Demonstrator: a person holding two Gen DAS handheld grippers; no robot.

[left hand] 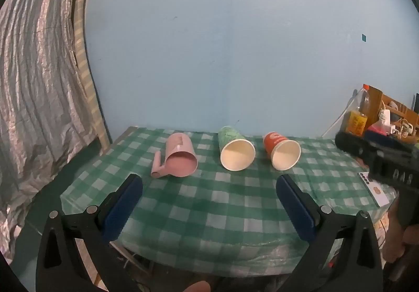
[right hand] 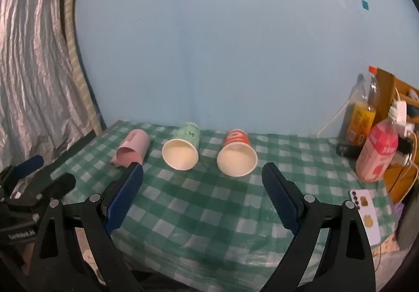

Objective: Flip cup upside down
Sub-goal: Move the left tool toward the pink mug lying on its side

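Note:
Three cups lie on their sides on the green checked tablecloth point(left hand: 209, 203), mouths toward me: a pink handled cup point(left hand: 179, 157) at left, a green paper cup point(left hand: 235, 149) in the middle, a red paper cup point(left hand: 282, 150) at right. They also show in the right wrist view: the pink cup point(right hand: 132, 151), the green cup point(right hand: 183, 150), the red cup point(right hand: 237, 154). My left gripper point(left hand: 209, 182) is open and empty, short of the cups. My right gripper point(right hand: 203, 172) is open and empty, in front of the green and red cups.
Bottles point(right hand: 377, 153) and a wooden box with cables point(right hand: 400, 113) stand at the table's right end. A white card point(right hand: 366, 216) lies near the front right corner. A silver curtain point(left hand: 34, 98) hangs at left. A blue wall is behind.

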